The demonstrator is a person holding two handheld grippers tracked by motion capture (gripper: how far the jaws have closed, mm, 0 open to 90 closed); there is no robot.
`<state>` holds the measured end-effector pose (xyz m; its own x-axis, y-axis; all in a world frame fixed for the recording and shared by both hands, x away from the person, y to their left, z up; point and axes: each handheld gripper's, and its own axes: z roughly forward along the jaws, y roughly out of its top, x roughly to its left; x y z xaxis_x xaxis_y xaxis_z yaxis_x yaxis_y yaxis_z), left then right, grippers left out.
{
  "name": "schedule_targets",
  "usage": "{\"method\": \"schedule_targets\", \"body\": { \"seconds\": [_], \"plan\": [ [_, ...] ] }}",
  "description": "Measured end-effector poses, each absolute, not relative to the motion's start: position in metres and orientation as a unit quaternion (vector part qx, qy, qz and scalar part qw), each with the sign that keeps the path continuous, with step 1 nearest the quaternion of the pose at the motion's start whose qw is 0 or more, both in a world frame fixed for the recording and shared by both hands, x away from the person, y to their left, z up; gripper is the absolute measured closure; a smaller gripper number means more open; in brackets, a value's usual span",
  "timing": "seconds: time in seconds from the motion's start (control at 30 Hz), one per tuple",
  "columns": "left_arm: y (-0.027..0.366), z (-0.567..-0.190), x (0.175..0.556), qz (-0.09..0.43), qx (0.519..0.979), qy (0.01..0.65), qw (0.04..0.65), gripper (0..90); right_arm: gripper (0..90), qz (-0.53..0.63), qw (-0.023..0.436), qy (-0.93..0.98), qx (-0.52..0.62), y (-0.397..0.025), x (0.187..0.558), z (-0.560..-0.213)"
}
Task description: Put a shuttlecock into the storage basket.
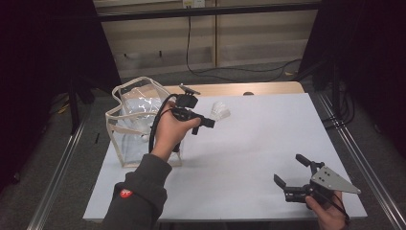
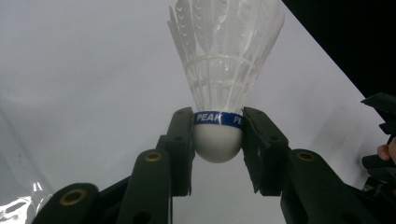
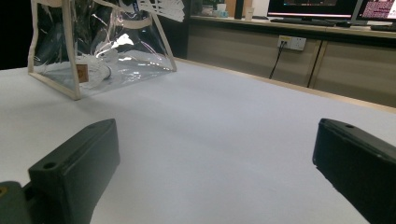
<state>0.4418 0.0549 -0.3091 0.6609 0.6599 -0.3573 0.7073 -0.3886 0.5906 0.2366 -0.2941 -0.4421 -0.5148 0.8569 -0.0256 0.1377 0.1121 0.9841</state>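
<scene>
My left gripper [image 1: 211,122] is raised above the white table and shut on a white feather shuttlecock [image 1: 220,111]. The left gripper view shows its jaws clamped on the shuttlecock's round cork base [image 2: 217,140], just under the blue "PEAK" band, feathers pointing away. A clear plastic bag with beige trim [image 1: 136,120] stands open at the table's left, right beside that hand; the right gripper view has the bag [image 3: 100,44] at top left with something white inside. My right gripper [image 1: 291,170] rests low at the table's front right, open, nothing between its jaws.
A white sheet covers the table [image 1: 268,139], with a wooden strip [image 1: 249,88] along the far edge. Metal rails [image 1: 354,148] run along both sides. Cables [image 1: 239,72] lie on the floor beyond. A counter with monitors [image 3: 327,9] shows in the right gripper view.
</scene>
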Motion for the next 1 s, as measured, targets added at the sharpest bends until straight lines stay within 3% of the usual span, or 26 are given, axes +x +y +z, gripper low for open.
{"method": "schedule_targets", "body": {
  "seconds": [1.0],
  "plan": [
    [0.067,-0.286,0.442,-0.036,0.825,0.423,0.372,65.1,0.5,0.556,0.324,0.670,0.371,-0.294,0.237,-0.442]
  ]
}}
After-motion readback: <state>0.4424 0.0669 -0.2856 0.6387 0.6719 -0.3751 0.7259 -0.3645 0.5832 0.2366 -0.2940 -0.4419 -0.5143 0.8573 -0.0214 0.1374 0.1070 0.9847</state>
